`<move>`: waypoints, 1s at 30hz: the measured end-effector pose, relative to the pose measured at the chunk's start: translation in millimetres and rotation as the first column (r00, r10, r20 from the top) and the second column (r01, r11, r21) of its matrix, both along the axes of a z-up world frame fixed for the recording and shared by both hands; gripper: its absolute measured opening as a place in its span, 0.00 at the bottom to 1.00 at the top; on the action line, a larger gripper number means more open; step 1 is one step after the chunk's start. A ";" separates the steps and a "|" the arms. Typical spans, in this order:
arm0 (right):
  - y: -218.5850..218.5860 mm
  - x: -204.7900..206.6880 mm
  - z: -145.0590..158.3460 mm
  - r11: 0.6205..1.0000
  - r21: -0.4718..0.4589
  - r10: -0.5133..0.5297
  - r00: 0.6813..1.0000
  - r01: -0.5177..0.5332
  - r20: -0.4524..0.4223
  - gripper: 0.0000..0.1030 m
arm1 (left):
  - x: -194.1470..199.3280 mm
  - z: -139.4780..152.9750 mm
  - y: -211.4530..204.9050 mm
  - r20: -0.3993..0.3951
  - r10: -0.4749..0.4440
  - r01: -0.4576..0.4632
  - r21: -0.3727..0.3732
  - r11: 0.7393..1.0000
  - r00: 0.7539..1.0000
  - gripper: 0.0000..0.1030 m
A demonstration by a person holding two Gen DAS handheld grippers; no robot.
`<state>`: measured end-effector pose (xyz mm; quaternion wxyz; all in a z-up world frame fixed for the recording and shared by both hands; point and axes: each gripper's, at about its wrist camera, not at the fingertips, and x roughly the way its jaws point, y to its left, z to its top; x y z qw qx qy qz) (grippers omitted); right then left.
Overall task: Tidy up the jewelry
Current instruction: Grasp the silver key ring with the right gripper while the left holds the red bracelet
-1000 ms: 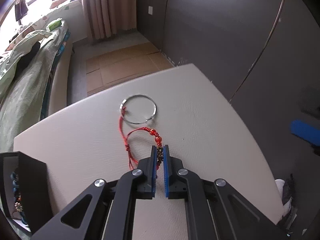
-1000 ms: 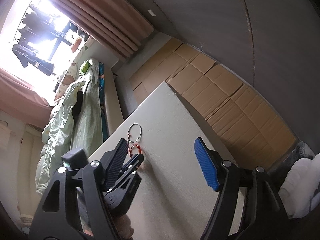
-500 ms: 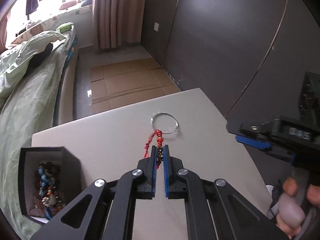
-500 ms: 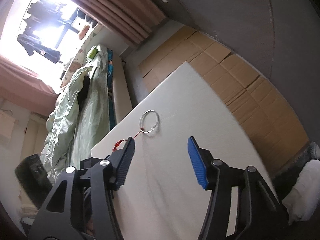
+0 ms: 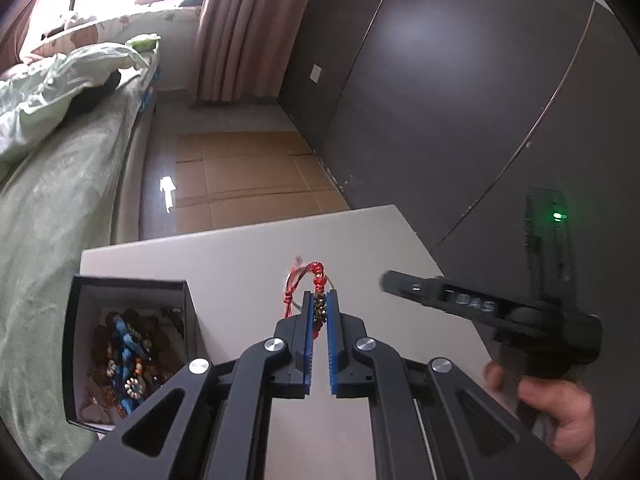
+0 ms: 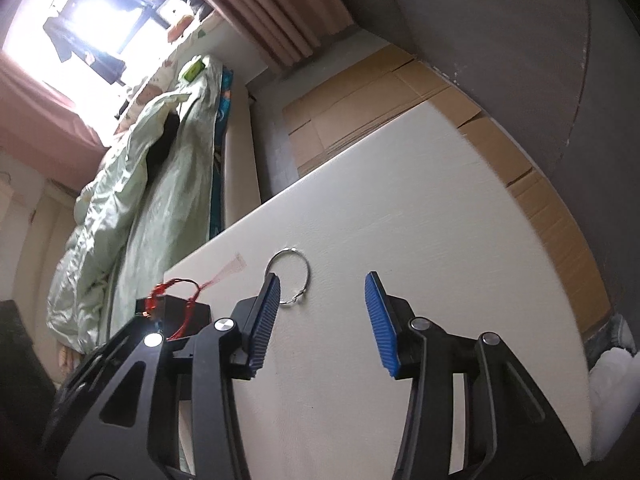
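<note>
A pale table (image 6: 420,208) fills the lower half of both views, with a bed under a green quilt (image 5: 52,184) past its left edge and flattened cardboard (image 5: 244,184) on the floor beyond its far edge. At the table's left edge sits a dark open jewelry box (image 5: 80,344); its white interior already holds a heap of beaded pieces (image 5: 128,356), blue, brown and white, so part of the sorting looks done.

The left gripper (image 5: 320,304) is raised above the middle of the table, its blue pads clamped on the beaded section of a red cord bracelet (image 5: 316,276). The loop and knotted tails hang free beyond the fingertips, clear of the surface. The bracelet is lifted but not yet over the box, which lies to the gripper's left, so carrying it across and dropping it in remains.

The right gripper (image 6: 322,304), held by a hand (image 5: 560,412) at the table's right side, points down toward a plain silver bangle (image 6: 289,276) lying flat near the far left corner. Its jaws are apart and closing, with nothing between the pads; the bangle lies just beyond the left fingertip. That bangle is the only piece visible on the table, so by my reading two items are left to stow: the bracelet in hand, then the bangle.
</note>
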<state>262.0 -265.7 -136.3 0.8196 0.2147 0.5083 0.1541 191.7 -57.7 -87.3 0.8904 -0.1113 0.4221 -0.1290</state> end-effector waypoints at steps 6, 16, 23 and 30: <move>31.5 3.2 -11.3 0.997 -0.062 0.040 0.999 -0.041 -0.016 0.43 | -1.0 3.7 19.9 0.014 0.041 -0.040 -0.017 0.999 0.999 0.04; 59.0 11.2 -25.7 0.990 -0.133 0.034 0.999 -0.035 -0.007 0.32 | -0.6 21.4 58.6 0.045 0.104 -0.100 -0.070 0.992 0.994 0.04; 86.2 18.8 -36.7 0.971 -0.229 0.070 0.997 -0.073 -0.018 0.26 | 3.6 26.9 78.2 0.054 0.129 -0.124 -0.082 0.989 0.990 0.04; 98.1 16.7 -42.2 0.920 -0.373 0.114 0.993 -0.120 -0.038 0.06 | 4.1 31.4 91.1 0.060 0.155 -0.149 -0.094 0.984 0.986 0.04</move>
